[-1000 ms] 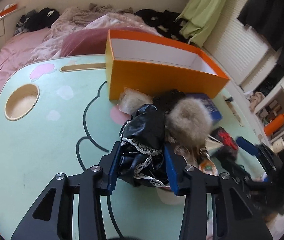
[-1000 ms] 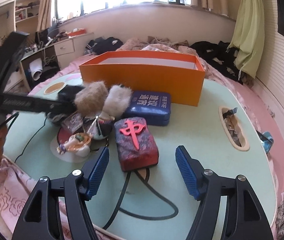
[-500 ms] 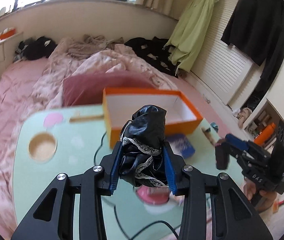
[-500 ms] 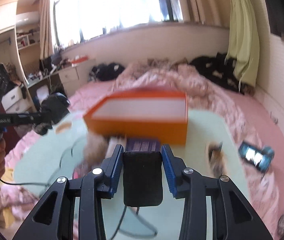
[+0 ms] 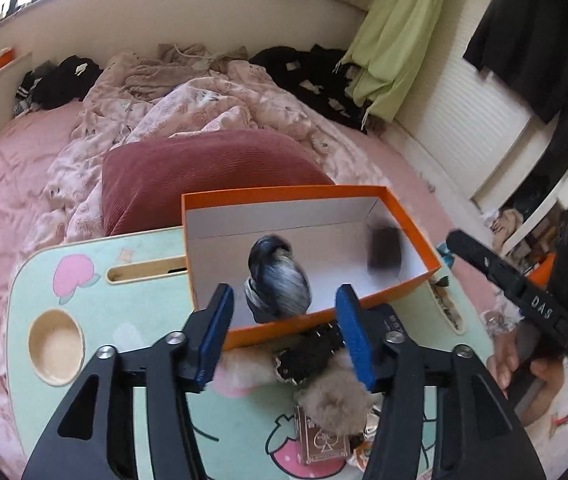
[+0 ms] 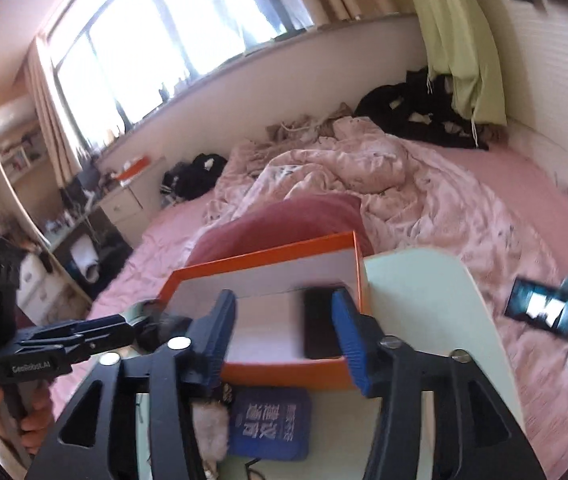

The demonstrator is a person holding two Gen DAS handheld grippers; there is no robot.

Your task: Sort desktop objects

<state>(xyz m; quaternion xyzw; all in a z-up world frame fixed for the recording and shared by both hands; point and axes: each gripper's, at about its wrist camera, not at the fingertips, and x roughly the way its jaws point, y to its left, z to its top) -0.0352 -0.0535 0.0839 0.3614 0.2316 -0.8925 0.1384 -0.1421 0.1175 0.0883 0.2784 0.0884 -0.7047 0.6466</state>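
Both my grippers are over the orange box (image 5: pixel 412 216) on the table (image 5: pixel 132 312). My left gripper (image 5: pixel 284 336) has just been opening, nothing between its jaws now; the black bundle (image 5: pixel 278 280) is blurred inside the box. My right gripper (image 6: pixel 284 332) has just been opening too, jaws empty, the dark block (image 6: pixel 320 328) blurred in the box's right end.

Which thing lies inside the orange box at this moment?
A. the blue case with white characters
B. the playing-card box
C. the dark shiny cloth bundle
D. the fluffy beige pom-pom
C: in the left wrist view the bundle lies on the white floor of the orange box; the pom-pom and card box lie on the table outside it.
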